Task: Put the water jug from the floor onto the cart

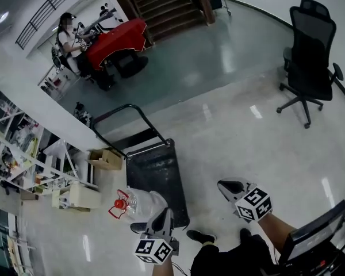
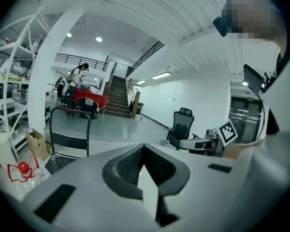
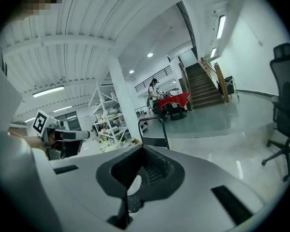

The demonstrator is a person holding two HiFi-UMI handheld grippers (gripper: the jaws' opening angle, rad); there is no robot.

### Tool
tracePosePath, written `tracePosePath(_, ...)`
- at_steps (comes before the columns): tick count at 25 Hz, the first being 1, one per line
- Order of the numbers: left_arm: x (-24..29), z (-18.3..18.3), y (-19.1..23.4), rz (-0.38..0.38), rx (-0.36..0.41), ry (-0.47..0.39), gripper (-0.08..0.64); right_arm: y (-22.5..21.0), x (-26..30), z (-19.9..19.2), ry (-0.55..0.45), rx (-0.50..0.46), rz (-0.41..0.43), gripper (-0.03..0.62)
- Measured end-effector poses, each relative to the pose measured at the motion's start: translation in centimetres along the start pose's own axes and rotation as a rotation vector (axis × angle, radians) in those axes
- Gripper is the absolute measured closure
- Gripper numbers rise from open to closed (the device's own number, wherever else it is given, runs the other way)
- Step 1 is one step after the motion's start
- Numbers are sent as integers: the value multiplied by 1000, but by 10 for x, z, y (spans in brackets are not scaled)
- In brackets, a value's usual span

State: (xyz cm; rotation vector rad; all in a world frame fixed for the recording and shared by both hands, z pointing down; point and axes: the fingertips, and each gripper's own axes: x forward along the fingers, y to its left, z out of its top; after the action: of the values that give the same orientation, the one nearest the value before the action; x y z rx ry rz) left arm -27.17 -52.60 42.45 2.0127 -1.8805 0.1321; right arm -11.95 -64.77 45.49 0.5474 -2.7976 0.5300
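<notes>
– Count so far?
– One water jug, one cart, two grippers: left gripper, right gripper, both closed tight, empty.
– Jug where?
– On floor beside cart, just left of left gripper.

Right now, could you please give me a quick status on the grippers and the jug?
Left gripper shut, empty. Right gripper shut, empty. Water jug on floor beside cart, untouched. Cardboard box nearby, clear of path.
</notes>
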Motion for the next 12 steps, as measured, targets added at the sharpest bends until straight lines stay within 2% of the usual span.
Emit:
tracePosePath(2, -5, -2, -24, -3, 1, -4, 558, -6, -25, -3, -9, 11, -13, 591)
tracePosePath(5, -10, -25, -39, -13, 21, -6, 558, 2, -41, -15, -35, -41, -16, 590)
tracePosePath(12, -48, -39, -67, -69, 35, -49, 558, 67, -86, -19, -72, -135, -13, 590)
